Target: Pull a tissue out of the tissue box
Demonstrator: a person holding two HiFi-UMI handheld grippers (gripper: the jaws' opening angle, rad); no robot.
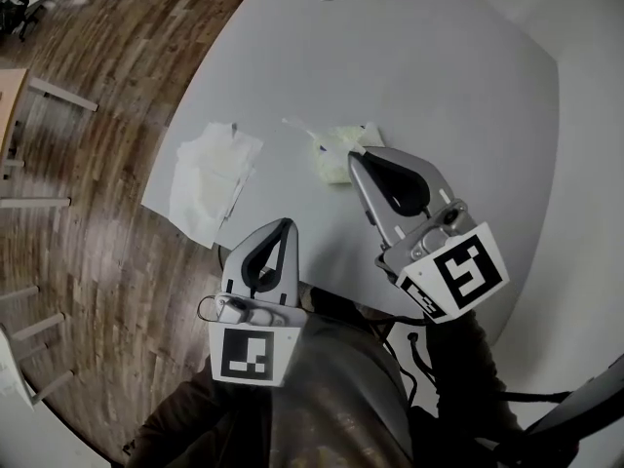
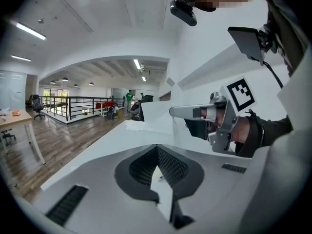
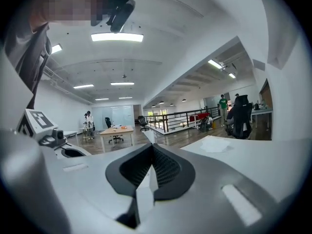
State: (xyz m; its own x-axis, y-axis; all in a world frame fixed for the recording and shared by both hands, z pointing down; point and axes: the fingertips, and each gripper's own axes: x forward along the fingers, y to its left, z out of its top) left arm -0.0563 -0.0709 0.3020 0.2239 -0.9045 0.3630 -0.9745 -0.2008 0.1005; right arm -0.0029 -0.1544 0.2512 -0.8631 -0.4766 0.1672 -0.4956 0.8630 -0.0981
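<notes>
Grey table (image 1: 458, 96) carries a crumpled tissue (image 1: 210, 178) near its edge.

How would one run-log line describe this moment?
left gripper: shut | right gripper: shut, near pale yellow tissue pack | crumpled white tissues: lying on grey table

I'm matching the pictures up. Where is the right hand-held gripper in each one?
Head view: right hand-held gripper, right of middle.
Left gripper view: middle right, pointing left.
Right gripper view: bottom middle, seen from behind.
Shared landmark: the pale table.
</notes>
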